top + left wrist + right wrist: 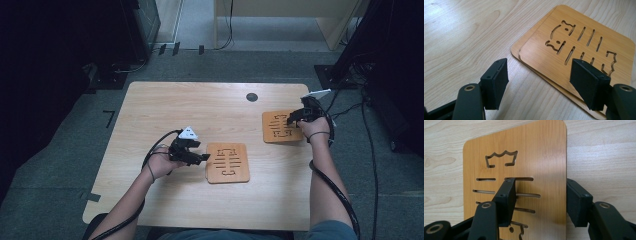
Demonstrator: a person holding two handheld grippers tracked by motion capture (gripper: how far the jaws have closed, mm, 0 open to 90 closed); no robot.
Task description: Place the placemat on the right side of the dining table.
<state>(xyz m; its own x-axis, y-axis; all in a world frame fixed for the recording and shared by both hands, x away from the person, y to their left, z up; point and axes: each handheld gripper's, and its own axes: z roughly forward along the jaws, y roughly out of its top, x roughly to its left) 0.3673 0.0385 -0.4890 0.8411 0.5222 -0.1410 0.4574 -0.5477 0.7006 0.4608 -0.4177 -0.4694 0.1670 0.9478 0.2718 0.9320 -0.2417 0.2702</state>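
Wooden trivet (541,157) partly hidden behind right gripper (540,202), lower end cut off.

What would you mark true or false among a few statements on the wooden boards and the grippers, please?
1. Two wooden boards lie stacked by the left gripper. True.
2. The left gripper's fingers clamp that stack. False: they stand open and grip nothing.
3. The single board at the right gripper lies flat on the table. True.
4. The single board is plain, with no cutouts. False: slits and a crown-like shape are cut through it.
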